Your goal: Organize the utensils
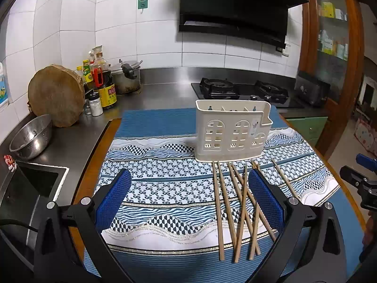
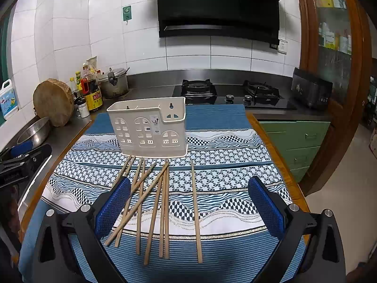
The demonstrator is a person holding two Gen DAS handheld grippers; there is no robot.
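Note:
A white plastic utensil holder [image 1: 232, 131] with arched cut-outs stands upright on the blue patterned cloth [image 1: 165, 184]; it also shows in the right wrist view [image 2: 150, 127]. Several wooden chopsticks [image 1: 238, 210] lie loose and crossed on the cloth in front of it, also seen in the right wrist view [image 2: 155, 207]. My left gripper [image 1: 189, 200] is open and empty, above the cloth left of the chopsticks. My right gripper [image 2: 188, 205] is open and empty, above the chopsticks' right side; one chopstick [image 2: 196, 212] lies apart between its fingers.
A steel counter holds a round wooden chopping block [image 1: 56, 95], sauce bottles [image 1: 103, 85], a pot [image 1: 127, 76] and a colander [image 1: 31, 136] beside a sink [image 1: 30, 184]. A gas hob [image 1: 242, 89] sits behind the holder. A wooden table edge [image 2: 280, 155] runs right.

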